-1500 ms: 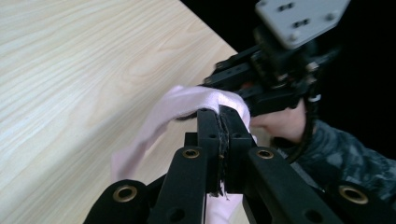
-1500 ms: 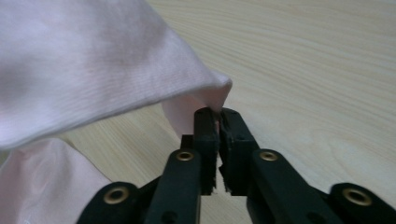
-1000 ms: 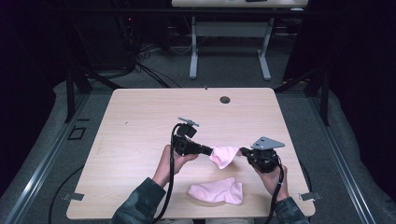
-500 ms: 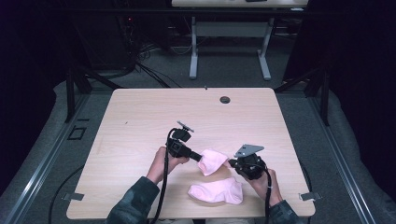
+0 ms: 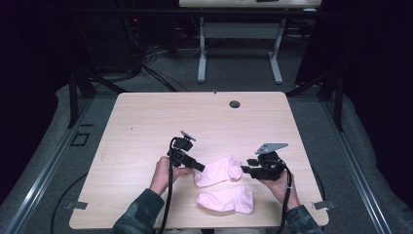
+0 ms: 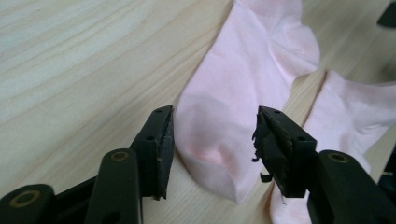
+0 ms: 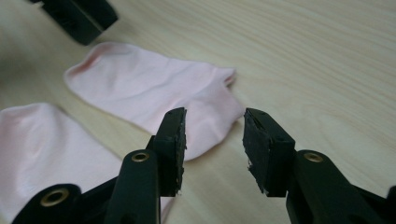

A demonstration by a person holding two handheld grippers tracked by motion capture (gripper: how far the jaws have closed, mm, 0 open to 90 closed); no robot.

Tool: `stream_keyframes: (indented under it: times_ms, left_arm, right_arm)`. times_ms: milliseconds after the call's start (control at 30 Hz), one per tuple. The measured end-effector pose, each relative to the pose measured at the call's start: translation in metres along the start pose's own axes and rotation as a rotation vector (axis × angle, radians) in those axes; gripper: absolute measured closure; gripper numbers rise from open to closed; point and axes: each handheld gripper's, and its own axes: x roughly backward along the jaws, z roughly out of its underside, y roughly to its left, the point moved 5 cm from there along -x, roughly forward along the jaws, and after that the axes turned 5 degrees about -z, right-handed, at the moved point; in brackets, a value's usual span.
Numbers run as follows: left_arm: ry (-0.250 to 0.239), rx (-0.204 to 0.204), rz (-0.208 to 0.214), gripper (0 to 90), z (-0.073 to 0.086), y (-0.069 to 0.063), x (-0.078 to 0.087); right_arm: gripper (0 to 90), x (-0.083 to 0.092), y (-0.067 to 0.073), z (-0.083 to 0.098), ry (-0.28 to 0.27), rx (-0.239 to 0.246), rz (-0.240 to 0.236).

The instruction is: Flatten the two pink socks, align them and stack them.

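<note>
A: Pink cotton, two pieces. The first small pink ankle sock (image 5: 219, 171) lies flat on the pale wood-grain tabletop (image 5: 146, 126), between the two tools. Its one end sits in the gap of the black two-jaw left gripper (image 6: 212, 140); the jaws stand apart on either side of the fabric, released, not pinching it.

B: And the right side?

A: The black two-jaw right gripper (image 7: 212, 140) is likewise released, jaws parted. The sock's other end lies just ahead of its tips and slightly toward its left jaw; the gap itself shows bare wood.

B: The second piece?

A: A second flat pink ankle sock (image 5: 225, 200) lies beside the first, on the near side toward the person. In the left gripper view it runs past the right jaw; in the right gripper view it lies under and beyond the left jaw. Whether the two socks touch, I cannot tell.

B: Who holds the tools?

A: The person's left hand (image 5: 163, 170) and right hand (image 5: 276, 181), both low over the table's near part, sleeves dark and patterned.

B: Anything else?

A: A small dark round grommet (image 5: 234, 104) at the table's far edge, well apart from both grippers.
</note>
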Motion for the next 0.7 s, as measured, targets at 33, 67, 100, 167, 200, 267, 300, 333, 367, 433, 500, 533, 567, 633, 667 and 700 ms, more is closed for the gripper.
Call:
stream_keyframes:
  times_ms: [33,67,100,167,200,267,300,333,367,433,500,533,567,633,667,700]
  left_arm:
    - [-0.006,-0.001,-0.01,45.4,0.002,-0.001,0.001]
    - [-0.016,-0.004,-0.025,44.4,0.004,-0.002,0.003]
    - [-0.022,-0.009,-0.042,44.1,0.006,-0.004,0.004]
    - [-0.027,-0.022,-0.065,43.6,0.01,-0.007,0.005]
    - [-0.034,-0.02,-0.078,43.4,0.011,-0.01,0.003]
    - [-0.026,-0.027,-0.099,43.7,0.015,-0.013,-0.001]
    - [-0.014,-0.034,-0.112,44.3,0.016,-0.015,-0.004]
    - [-0.013,-0.035,-0.111,44.4,0.018,-0.017,-0.007]
    - [0.001,-0.049,-0.132,46.0,0.02,-0.018,-0.01]
    - [0.012,-0.061,-0.145,49.4,0.022,-0.02,-0.015]
    - [0.01,-0.061,-0.155,53.7,0.023,-0.022,-0.018]
    - [0.005,-0.066,-0.16,55.3,0.024,-0.022,-0.019]
    - [0.002,-0.068,-0.168,58.0,0.024,-0.021,-0.019]
    - [0.005,-0.072,-0.174,60.5,0.024,-0.021,-0.018]
    - [0.002,-0.074,-0.182,62.8,0.024,-0.021,-0.017]
    - [0.003,-0.081,-0.191,63.8,0.024,-0.021,-0.016]
  right_arm:
    - [58.7,-0.002,-0.003,-0.001,0.007,0.001,0.011]
    - [58.5,-0.005,-0.006,-0.003,0.016,-0.002,0.015]
    - [58.5,-0.009,-0.007,-0.004,0.016,-0.009,0.012]
    - [58.2,-0.018,-0.01,-0.007,0.044,0.0,0.006]
    - [58.2,-0.023,-0.011,-0.007,0.055,0.006,0.004]
    - [57.8,-0.032,-0.012,-0.009,0.074,0.017,0.008]
    - [57.7,-0.036,-0.012,-0.01,0.083,0.024,0.008]
    - [57.8,-0.039,-0.013,-0.01,0.097,0.03,0.006]
    - [58.3,-0.042,-0.013,-0.01,0.111,0.028,0.005]
    - [61.1,-0.048,-0.013,-0.01,0.119,0.021,-0.006]
    - [64.7,-0.052,-0.015,-0.008,0.133,0.018,-0.009]
    - [67.6,-0.053,-0.014,-0.007,0.136,0.016,-0.01]
    - [69.7,-0.054,-0.014,-0.006,0.14,0.018,-0.007]
    - [73.3,-0.054,-0.013,-0.005,0.146,0.032,-0.004]
    - [74.4,-0.053,-0.012,-0.005,0.146,0.033,-0.002]
    - [74.4,-0.053,-0.012,-0.004,0.142,0.03,-0.001]
